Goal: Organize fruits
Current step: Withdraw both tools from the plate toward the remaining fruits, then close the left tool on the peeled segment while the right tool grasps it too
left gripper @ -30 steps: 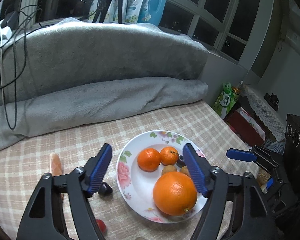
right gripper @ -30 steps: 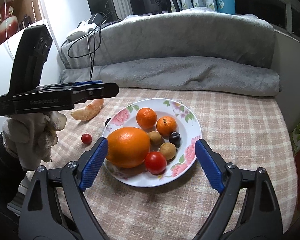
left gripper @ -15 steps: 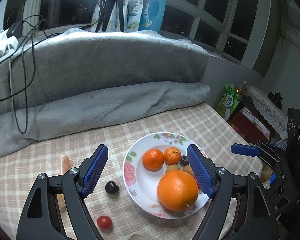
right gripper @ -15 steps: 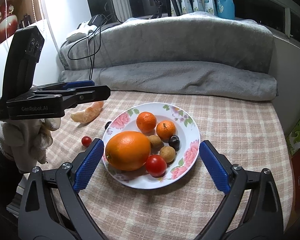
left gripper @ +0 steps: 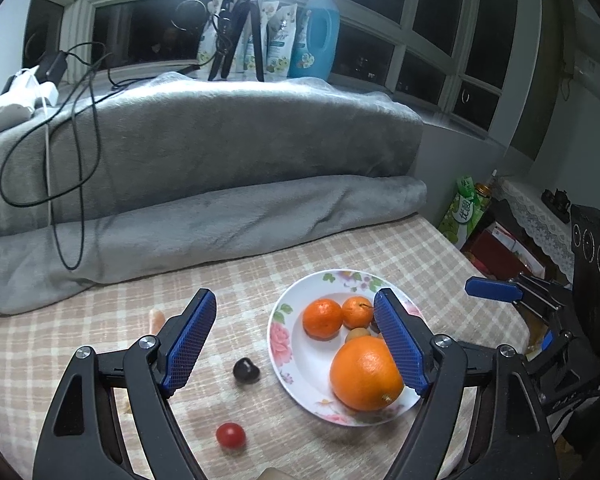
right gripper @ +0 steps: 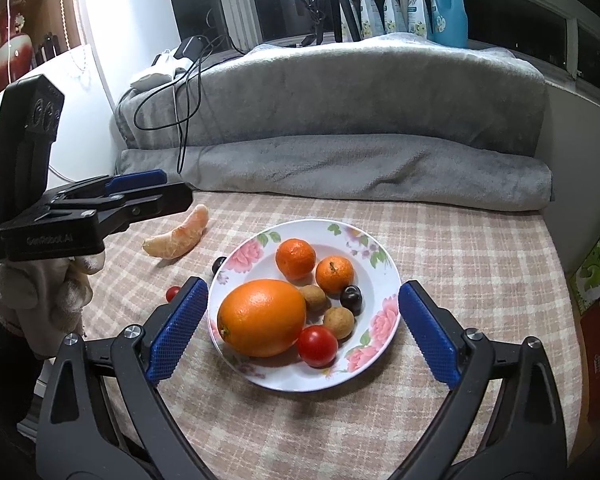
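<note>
Since the earlier frame we see the left gripper (left gripper: 296, 338) pulled back and up from the plate (left gripper: 290, 346): the dark plum (left gripper: 246, 370) and loose cherry tomato (left gripper: 230, 435) on the checked tablecloth (left gripper: 100, 340) now show clear between its spread jaws, nothing gripped. Right gripper (right gripper: 301, 326) barely shifted; jaws a bit wider than before, released, framing the plate (right gripper: 379, 264) without touching it.

On the floral plate in the right wrist view: big orange (right gripper: 262, 317) at front left, two mandarins (right gripper: 295, 259) (right gripper: 334, 274) behind it, two brown longans (right gripper: 314, 298) (right gripper: 338, 322), a dark plum (right gripper: 351, 299), a cherry tomato (right gripper: 317, 345) touching the orange.

Off the plate, on the cloth to its left: peeled citrus segment (right gripper: 178, 240), a dark plum (right gripper: 219, 265) just beside the rim, a small cherry tomato (right gripper: 173, 293) partly behind the right gripper's left finger.

We see the left gripper (right gripper: 112, 200) side-on at left edge of the right view, a gloved hand (right gripper: 48, 292) under it. Grey blanket (left gripper: 200, 168) rolled along the table's far edge; black cables (left gripper: 76, 128) draped over it. Blue detergent bottle (left gripper: 315, 32) and tripod (left gripper: 240, 36) on the windowsill.
</note>
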The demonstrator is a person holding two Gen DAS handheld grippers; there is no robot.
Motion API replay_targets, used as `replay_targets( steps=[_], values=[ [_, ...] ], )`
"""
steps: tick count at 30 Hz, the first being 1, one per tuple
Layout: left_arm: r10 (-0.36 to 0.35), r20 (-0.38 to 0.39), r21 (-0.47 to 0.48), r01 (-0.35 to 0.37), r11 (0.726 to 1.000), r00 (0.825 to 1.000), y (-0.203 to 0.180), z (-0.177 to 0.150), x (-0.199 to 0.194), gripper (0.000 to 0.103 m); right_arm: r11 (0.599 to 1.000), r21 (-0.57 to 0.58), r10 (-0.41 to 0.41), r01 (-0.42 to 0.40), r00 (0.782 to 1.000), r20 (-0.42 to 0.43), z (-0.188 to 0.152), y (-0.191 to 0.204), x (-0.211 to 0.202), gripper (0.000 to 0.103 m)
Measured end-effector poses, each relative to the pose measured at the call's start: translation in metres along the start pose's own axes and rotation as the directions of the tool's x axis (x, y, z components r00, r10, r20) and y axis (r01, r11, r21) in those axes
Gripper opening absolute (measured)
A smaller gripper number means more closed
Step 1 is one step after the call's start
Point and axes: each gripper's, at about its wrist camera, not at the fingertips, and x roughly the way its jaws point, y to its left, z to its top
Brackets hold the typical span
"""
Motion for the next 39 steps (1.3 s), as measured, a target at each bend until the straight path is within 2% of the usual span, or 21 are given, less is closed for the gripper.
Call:
replay_targets(
  steps=[9, 25, 39],
  values=[
    [0.052, 0.032, -0.014, -0.052, 0.999, 0.998, 0.017, -0.009, -0.020, 0.081, 1.000, -0.016, -0.021, 0.021, 1.000, 0.006, 0.012, 0.015, 0.004, 0.098],
    [0.181, 0.020, -0.105, -0.178, 0.978, 0.983, 0.064, -0.047, -0.049, 0.081, 0.994, -0.089, -0.056, 0.058, 0.998, 0.022, 0.037, 0.040, 0.022, 0.098],
    [0.202, -0.013, -0.172, -0.201, 0.964, 0.979, 0.085, -0.079, -0.058, 0.081, 0.985, -0.166, -0.038, 0.039, 0.999, 0.011, 0.054, 0.068, 0.042, 0.098]
  ],
)
